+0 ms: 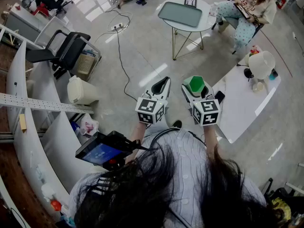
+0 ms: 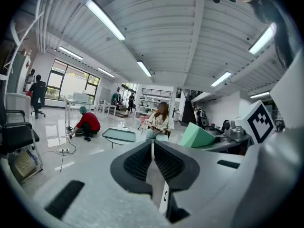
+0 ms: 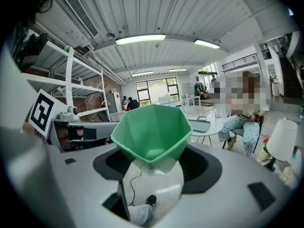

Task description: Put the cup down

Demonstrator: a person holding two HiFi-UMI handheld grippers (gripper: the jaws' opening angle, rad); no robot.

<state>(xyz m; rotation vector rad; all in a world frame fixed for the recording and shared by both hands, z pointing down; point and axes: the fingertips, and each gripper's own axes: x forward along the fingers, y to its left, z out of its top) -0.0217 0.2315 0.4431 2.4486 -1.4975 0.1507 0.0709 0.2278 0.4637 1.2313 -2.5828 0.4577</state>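
- Right tool (image 3: 153, 156): spread wide, pinching the green cup (image 3: 151, 127), apparently near its pale lower part.
- Cup up in the air, off any counter.
- Left tool (image 2: 153, 146): pressed together, nothing between, just beside right tool.
- White counter (image 1: 247, 103): to the right of right tool.

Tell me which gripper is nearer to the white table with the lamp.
Right. In the head view the right gripper, shut on the green cup, is just beside the edge of the white table; the left gripper, shut and empty, lies beyond it, further away.
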